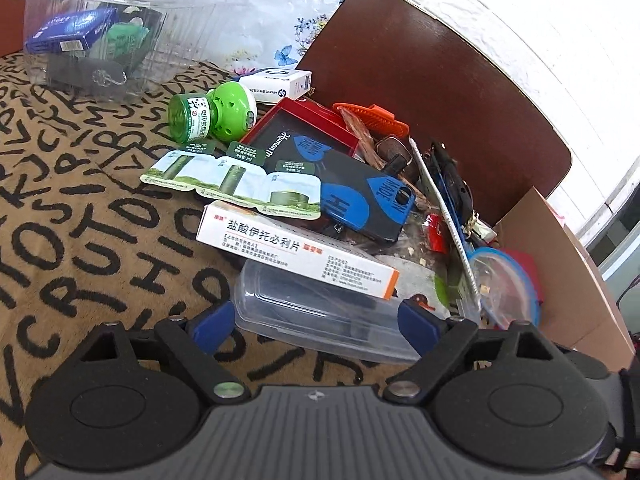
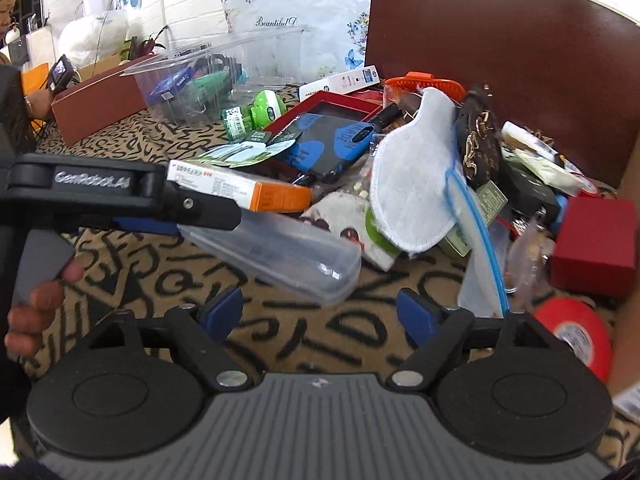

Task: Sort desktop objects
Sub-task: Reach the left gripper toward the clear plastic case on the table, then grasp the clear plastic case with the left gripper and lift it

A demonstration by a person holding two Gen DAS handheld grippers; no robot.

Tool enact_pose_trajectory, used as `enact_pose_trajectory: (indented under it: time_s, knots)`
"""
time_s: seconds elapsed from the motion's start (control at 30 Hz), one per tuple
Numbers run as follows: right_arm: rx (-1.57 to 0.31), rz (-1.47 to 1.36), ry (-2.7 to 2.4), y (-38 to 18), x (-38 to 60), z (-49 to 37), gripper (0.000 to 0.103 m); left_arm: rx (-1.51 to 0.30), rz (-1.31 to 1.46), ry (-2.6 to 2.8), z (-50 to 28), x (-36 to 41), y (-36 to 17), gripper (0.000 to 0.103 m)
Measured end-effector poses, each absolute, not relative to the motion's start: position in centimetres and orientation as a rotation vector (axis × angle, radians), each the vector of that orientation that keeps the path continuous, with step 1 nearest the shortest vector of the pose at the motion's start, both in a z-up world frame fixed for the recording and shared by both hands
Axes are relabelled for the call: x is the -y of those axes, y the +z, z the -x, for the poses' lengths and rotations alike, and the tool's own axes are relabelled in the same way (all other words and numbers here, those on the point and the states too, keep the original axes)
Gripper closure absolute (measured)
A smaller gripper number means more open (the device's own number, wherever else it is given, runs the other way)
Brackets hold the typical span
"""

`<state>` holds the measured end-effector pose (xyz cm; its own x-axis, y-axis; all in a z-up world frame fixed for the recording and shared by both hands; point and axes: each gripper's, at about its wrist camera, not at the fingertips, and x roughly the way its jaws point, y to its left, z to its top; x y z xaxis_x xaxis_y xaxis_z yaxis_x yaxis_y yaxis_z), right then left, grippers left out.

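left hand-held gripper (image 1: 316, 320): jaws spread wide on both sides of the clear oblong plastic case (image 1: 320, 320); blue pads at its near end, contact not clear, nothing pinched yet.
right hand-held gripper (image 2: 320, 312): spread, empty, hovering over the letter-print cloth surface (image 2: 280, 336) just short of the pile.
clear case: near edge of the pile; the white-and-orange medicine carton (image 1: 296, 248) lies across its far end.
next layer: strip of green-and-white sample sachets (image 1: 236, 184) overlapping a black-and-blue phone case (image 1: 360, 200) and a red-rimmed flat box (image 1: 304, 128).
right side clutter: pale blue fabric pad (image 2: 412, 184), red box (image 2: 596, 248), red tape roll (image 2: 576, 340).
farther: green plug-in repellent bottle (image 1: 212, 114), white small carton (image 1: 276, 82).
far: clear plastic storage bin (image 1: 100, 36) holding a blue box and a green pack.
progress: judged early; few items binned, most of the pile unsorted.
likely step: grasping the clear case; the carton on top may slide off.
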<state>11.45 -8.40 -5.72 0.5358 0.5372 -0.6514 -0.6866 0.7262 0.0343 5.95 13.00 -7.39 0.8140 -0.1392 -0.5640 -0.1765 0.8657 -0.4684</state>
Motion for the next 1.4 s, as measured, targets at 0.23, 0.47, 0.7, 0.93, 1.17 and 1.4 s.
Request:
enact_pose_trajectory:
  time_s: [0.23, 0.47, 0.7, 0.93, 1.17, 1.4]
  knots:
    - [-0.689, 0.28, 0.767, -6.4, 7.1, -11.5, 0.034, -0.629, 0.553, 0.019, -6.3, -13.6, -7.7, 0.029]
    - [-0.688, 0.326, 0.786, -5.8, 7.6, -8.4, 0.035, -0.627, 0.531, 0.032, -5.9, -13.0, -7.5, 0.03]
    - [-0.698, 0.318, 0.828, -5.7, 9.5, -3.1, 0.035, -0.647, 0.457, 0.011, -5.7, -10.7, -7.2, 0.03]
    - [-0.686, 0.336, 0.884, -5.1, 10.8, 0.2, 0.035, -0.738, 0.429, -0.169, -5.6, -6.9, -7.2, 0.032]
    - [-0.679, 0.271, 0.821, -4.2, 11.7, -0.3, 0.034, -0.787, 0.418, -0.126, -4.6, -7.2, -6.7, 0.03]
    - [-0.707, 0.239, 0.76, -5.7, 8.6, -2.5, 0.034, -0.844, 0.392, -0.103, -5.8, -7.1, -6.4, 0.035]
